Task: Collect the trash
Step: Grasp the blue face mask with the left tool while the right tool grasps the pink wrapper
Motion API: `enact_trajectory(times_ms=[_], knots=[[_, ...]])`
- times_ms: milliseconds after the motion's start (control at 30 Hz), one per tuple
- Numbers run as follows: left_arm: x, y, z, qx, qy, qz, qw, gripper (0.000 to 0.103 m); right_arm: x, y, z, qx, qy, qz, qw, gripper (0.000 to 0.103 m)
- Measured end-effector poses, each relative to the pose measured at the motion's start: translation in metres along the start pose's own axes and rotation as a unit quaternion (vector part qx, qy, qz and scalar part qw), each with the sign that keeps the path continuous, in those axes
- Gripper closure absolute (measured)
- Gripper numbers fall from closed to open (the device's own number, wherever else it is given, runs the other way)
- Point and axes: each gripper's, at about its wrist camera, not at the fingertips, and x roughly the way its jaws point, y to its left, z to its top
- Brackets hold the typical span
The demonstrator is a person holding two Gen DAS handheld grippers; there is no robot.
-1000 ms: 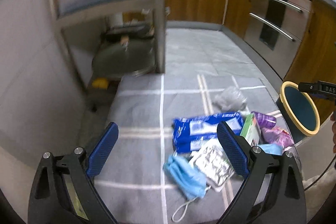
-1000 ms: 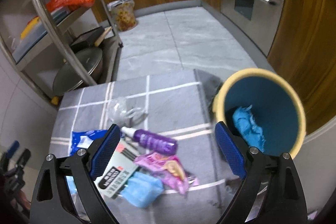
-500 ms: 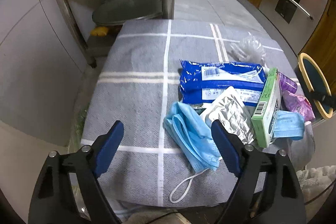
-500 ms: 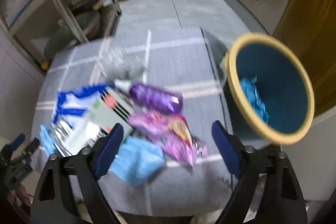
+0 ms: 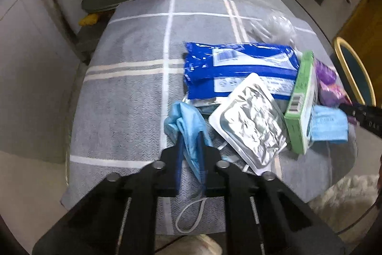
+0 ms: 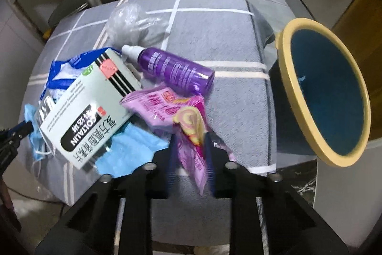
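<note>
With the left gripper (image 5: 191, 147) jaws just closed on the face mask (image 5: 183, 121) and the right gripper (image 6: 189, 147) jaws on the pink wrapper (image 6: 181, 111), either limp item risked slipping free short of the bin (image 6: 296, 92) beyond the right jaws.

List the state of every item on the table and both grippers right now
left gripper: jaws just closed on blue face mask
right gripper: jaws just closed on pink snack wrapper
purple spray bottle: lying down, capped
green box: closed, tilted over other trash
bin: upright, open
</note>
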Motion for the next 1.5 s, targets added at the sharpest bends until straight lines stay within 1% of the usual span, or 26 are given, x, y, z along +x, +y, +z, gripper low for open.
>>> enact_trajectory(times_ms=[33,133,367,467,567,633,733,867,967,1067,1100,1167,1200,1267,1300,1367,1500], knots=[[-0.002,-0.001,0.0,0.003,-0.002,-0.001,1.0,0.099,-0.002,0.0,0.0,-0.001,-0.003,0.002,1.0,0.091],[-0.012,0.001,0.0,0.004,-0.022,0.008,0.9997,0.1,-0.013,-0.004,-0.002,0.003,-0.017,0.003,1.0,0.097],[-0.054,0.001,0.008,-0.007,-0.096,0.019,0.9952,0.1,-0.043,-0.012,-0.007,0.016,-0.051,0.018,0.998,0.098],[-0.073,-0.002,0.014,-0.018,-0.13,0.013,0.9913,0.1,-0.059,-0.02,-0.007,0.028,-0.068,0.033,0.997,0.098],[-0.089,-0.005,0.023,-0.027,-0.159,0.002,0.9868,0.1,-0.077,-0.028,-0.006,0.032,-0.089,0.037,0.995,0.098],[-0.1,-0.011,0.028,-0.021,-0.178,0.0,0.9838,0.1,-0.087,-0.033,-0.003,0.037,-0.099,0.033,0.994,0.098],[-0.11,-0.022,0.037,-0.013,-0.199,-0.012,0.9798,0.1,-0.11,-0.044,0.004,0.043,-0.124,0.029,0.991,0.098],[-0.123,-0.048,0.048,0.01,-0.217,-0.03,0.9756,0.1,-0.141,-0.063,0.012,0.034,-0.153,0.002,0.988,0.098],[-0.13,-0.071,0.055,0.039,-0.228,-0.04,0.972,0.1,-0.168,-0.085,0.019,0.042,-0.176,0.007,0.984,0.098],[-0.142,-0.109,0.061,0.091,-0.247,-0.054,0.9633,0.1,-0.183,-0.116,0.02,0.057,-0.195,-0.002,0.979,0.098],[-0.145,-0.118,0.061,0.101,-0.25,-0.058,0.9612,0.1,-0.185,-0.126,0.019,0.066,-0.199,-0.005,0.978,0.098],[-0.149,-0.143,0.061,0.124,-0.258,-0.071,0.9557,0.1,-0.183,-0.15,0.016,0.097,-0.201,-0.009,0.975,0.098],[-0.15,-0.159,0.062,0.137,-0.259,-0.082,0.9526,0.1,-0.178,-0.165,0.013,0.12,-0.197,-0.005,0.973,0.098],[-0.149,-0.18,0.063,0.155,-0.259,-0.094,0.9486,0.1,-0.166,-0.187,0.006,0.157,-0.184,0.01,0.97,0.098],[-0.147,-0.196,0.064,0.169,-0.259,-0.102,0.9454,0.1,-0.162,-0.194,0.005,0.165,-0.177,0.014,0.97,0.098],[-0.144,-0.22,0.068,0.184,-0.258,-0.114,0.9415,0.1,-0.156,-0.205,0.0,0.172,-0.17,0.01,0.97,0.098],[-0.13,-0.262,0.075,0.206,-0.247,-0.137,0.9367,0.1,-0.151,-0.222,-0.001,0.168,-0.169,-0.009,0.971,0.098]])
